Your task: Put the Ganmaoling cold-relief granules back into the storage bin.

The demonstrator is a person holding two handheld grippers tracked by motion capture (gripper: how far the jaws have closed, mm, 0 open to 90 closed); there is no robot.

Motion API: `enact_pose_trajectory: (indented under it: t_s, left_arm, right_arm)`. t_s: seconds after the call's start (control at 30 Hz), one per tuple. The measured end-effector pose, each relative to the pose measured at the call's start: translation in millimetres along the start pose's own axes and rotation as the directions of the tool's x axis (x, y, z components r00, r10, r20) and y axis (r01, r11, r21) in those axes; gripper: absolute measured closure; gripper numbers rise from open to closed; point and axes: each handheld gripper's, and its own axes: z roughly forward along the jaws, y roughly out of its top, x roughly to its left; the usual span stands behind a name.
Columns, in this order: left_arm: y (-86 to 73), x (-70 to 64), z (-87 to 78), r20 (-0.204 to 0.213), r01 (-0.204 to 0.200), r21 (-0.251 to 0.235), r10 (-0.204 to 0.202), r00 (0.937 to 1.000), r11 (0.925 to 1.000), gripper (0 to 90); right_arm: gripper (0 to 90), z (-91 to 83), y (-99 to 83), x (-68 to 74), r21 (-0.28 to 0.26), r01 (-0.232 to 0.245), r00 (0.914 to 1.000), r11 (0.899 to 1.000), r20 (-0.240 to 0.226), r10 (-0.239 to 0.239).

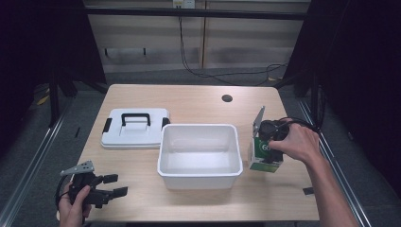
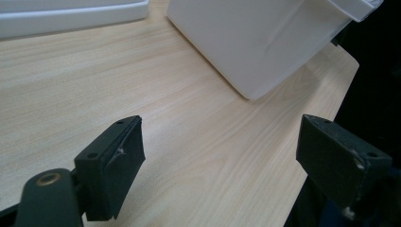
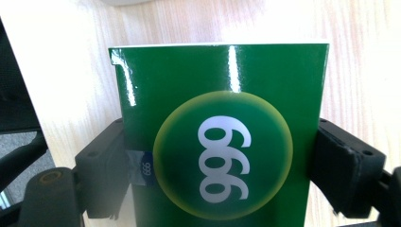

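1. The right gripper (image 1: 270,142) sits at the right side of the wooden table (image 1: 198,101), held from above by the person's right hand (image 1: 295,142).
2. Its two black jaws are closed on a green box (image 1: 263,155), one jaw pressed against each side of it.
3. In the right gripper view the green box (image 3: 222,137) bears a yellow-rimmed circle with the white figures "999", and both jaws touch its side walls.
4. The green box stands on the table just beside the right wall of the white tub (image 1: 198,151); whether the two touch cannot be told.
5. The white tub is open at the top and stands near the middle of the table.
6. A white lid (image 1: 135,128) with a black handle and black side clips lies flat just to the left of the tub, with its near right edge close to the tub's rim.
7. The left gripper (image 1: 115,185) is at the near left corner of the table, held in the person's left hand (image 1: 73,208), well apart from the tub.
8. In the left gripper view its jaws stand wide apart with nothing between them, over bare wood, and a corner of the white tub (image 2: 255,42) lies ahead.
9. A small dark round hole (image 1: 227,98) shows in the tabletop near its far edge.
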Motion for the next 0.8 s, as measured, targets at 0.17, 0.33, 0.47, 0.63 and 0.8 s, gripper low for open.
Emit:
enact_pose_trajectory:
  t_s: [0.17, 0.33, 0.47, 0.63, 0.8]
  left_arm:
    - [0.1, 0.0, 0.1, 0.001, 0.002, -0.002, -0.002, 1.0, 1.0, 16.0]
    - [0.1, -0.2, 0.5, -0.001, 0.004, 0.001, -0.004, 1.0, 1.0, 16.0]
    - [-0.1, 0.0, 0.5, 0.001, 0.003, 0.0, -0.003, 1.0, 1.0, 16.0]
    - [0.5, -1.2, 0.4, 0.002, -0.011, 0.004, 0.011, 0.9999, 0.9999, 16.0]
    - [0.2, -0.7, 0.3, 0.001, -0.006, 0.003, 0.006, 1.0, 1.0, 16.0]
  right_arm:
    - [16.4, -5.5, -0.7, -0.5, 0.0, 0.01, 1.0, 1.0, -0.001, -0.01]
    - [16.4, -10.1, -2.8, -0.2, -0.015, 0.01, 1.0, 1.0, 0.001, -0.01]
    - [16.4, -15.9, -5.5, 1.3, -0.055, 0.014, 0.9999, 0.998, -0.001, -0.014]
    - [16.4, -24.0, -10.1, 2.8, -0.073, 0.006, 1.0, 0.997, 0.007, -0.006]
    - [16.4, -36.7, -19.4, 4.3, -0.135, 0.003, 0.9999, 0.991, 0.012, -0.001]
